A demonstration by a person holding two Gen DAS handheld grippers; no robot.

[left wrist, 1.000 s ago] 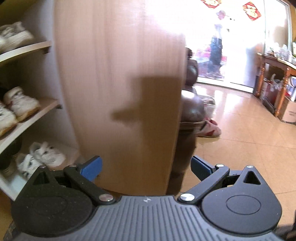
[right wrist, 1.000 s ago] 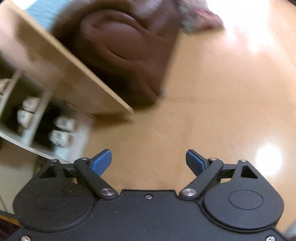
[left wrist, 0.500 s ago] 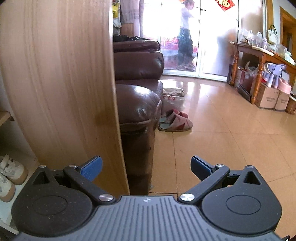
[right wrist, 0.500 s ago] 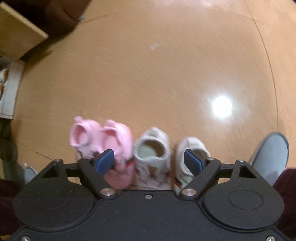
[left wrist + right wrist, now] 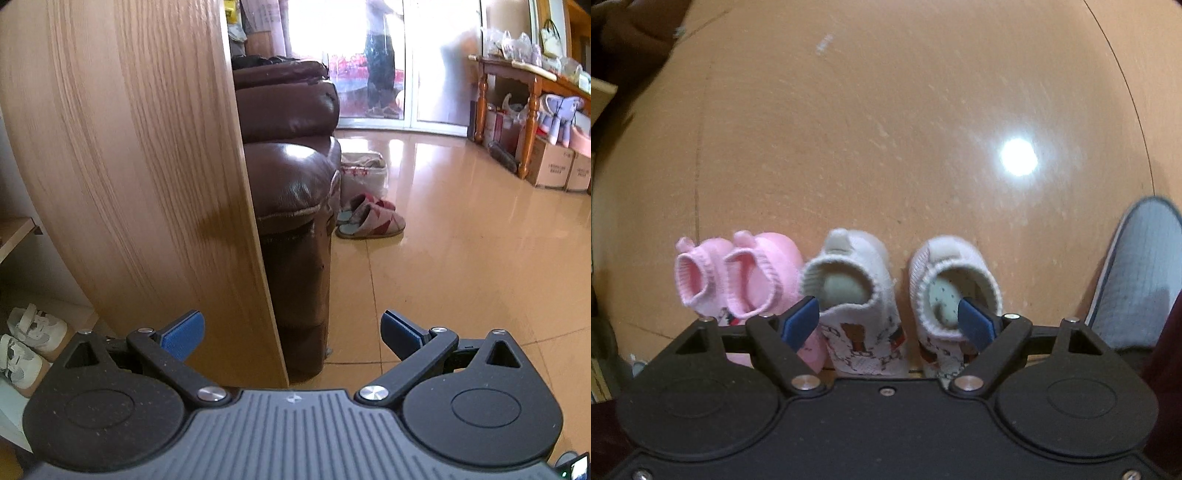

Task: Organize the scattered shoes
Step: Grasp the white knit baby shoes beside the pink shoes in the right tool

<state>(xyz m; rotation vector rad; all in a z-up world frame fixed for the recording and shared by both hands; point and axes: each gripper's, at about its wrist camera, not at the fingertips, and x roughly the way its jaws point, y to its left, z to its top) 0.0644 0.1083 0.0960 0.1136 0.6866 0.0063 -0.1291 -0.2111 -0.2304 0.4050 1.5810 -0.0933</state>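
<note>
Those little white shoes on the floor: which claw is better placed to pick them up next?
Probably the right claw: it hangs open just above the white shoes. The left claw faces the cabinet panel and sofa.

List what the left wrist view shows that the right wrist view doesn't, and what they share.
Left wrist only: wooden cabinet panel, brown leather sofa, striped slippers, white shoes on a shelf, left gripper with jaws open and empty.
Right wrist only: pink baby shoes, white baby shoes, right gripper, its jaws just closing, pressing nothing.
Both: glossy tan floor.
</note>
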